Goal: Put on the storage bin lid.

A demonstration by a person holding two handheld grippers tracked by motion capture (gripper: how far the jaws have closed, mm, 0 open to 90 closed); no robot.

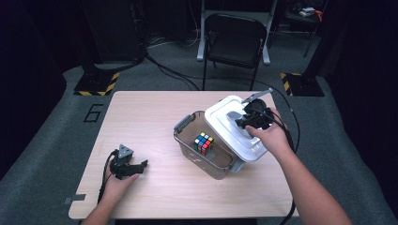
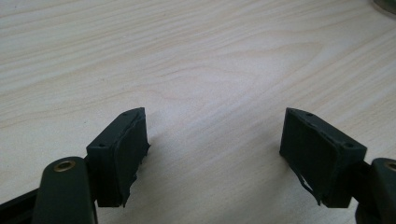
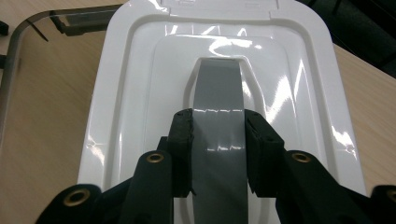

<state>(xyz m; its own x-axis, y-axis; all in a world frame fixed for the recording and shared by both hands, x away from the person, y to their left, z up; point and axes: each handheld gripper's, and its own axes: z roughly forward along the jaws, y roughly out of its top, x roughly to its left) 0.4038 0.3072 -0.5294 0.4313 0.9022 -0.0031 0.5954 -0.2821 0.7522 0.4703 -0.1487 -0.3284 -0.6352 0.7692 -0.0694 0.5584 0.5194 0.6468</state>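
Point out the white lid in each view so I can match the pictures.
High view: the white lid is right of centre, tilted over the clear bin, with the right gripper clamped on its grey handle.
Left gripper view: not in it.
Right gripper view: the lid spans the middle.
Shared landmark: the grey handle.

Glossy white plastic lid [image 3: 140, 93] with smooth grey handle [image 3: 218, 116], clear plastic bin [image 1: 206, 164], pale wood-grain table [image 2: 196, 60]

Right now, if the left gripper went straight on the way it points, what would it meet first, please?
Probably the clear bin. The left gripper rests low over the bare table with jaws open, aimed toward the bin's near wall; depth is hard to judge.
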